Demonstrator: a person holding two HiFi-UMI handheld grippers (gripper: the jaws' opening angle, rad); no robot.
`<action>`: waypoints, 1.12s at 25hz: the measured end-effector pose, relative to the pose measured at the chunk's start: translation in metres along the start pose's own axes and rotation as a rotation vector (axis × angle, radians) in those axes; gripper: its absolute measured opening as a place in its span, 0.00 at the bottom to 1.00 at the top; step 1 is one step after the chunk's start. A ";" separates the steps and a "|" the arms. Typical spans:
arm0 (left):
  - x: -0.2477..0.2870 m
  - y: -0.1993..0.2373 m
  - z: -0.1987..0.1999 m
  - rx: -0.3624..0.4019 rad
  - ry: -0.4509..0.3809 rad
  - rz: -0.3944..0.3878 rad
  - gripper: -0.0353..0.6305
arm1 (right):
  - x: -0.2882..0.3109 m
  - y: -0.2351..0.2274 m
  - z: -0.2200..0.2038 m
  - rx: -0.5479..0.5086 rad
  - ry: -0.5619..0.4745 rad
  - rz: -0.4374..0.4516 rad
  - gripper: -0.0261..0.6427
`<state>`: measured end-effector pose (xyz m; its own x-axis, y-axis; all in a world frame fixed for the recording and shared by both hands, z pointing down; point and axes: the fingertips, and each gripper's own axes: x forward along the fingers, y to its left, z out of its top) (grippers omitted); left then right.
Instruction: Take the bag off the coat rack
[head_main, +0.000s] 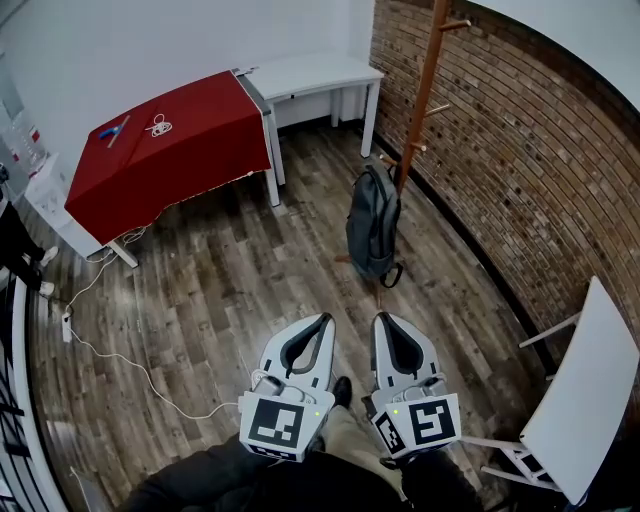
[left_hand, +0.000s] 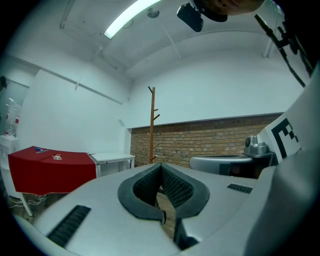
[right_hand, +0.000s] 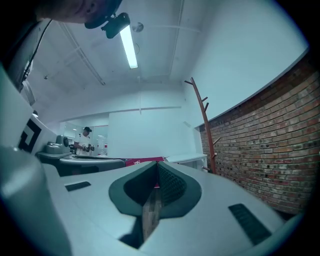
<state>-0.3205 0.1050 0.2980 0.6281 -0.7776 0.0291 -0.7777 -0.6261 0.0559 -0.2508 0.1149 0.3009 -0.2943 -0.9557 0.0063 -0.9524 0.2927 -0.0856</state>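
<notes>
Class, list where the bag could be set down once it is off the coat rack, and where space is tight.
Free: the wood floor between the red-covered table and the backpack; the white desk top looks bare. Crowded: the strip between coat rack and brick wall; a cable crosses the floor's left.

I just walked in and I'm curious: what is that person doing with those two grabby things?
A person holds a pair of tongs in each hand, low in front of them. The left tongs and the right tongs are both shut and empty. A grey backpack hangs on the wooden coat rack by the brick wall, out ahead. The tongs are not touching it yet.
</notes>
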 end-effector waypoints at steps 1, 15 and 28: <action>0.010 0.005 0.000 0.003 0.003 0.005 0.07 | 0.010 -0.007 0.000 0.004 -0.001 0.003 0.05; 0.161 0.034 0.008 0.042 0.064 0.034 0.07 | 0.122 -0.112 0.006 0.034 0.002 0.041 0.05; 0.216 0.095 0.005 -0.005 0.040 0.058 0.07 | 0.201 -0.120 -0.002 0.009 0.035 0.068 0.05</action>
<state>-0.2591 -0.1224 0.3050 0.5828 -0.8094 0.0726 -0.8126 -0.5799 0.0576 -0.1958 -0.1127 0.3142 -0.3615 -0.9317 0.0353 -0.9292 0.3569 -0.0958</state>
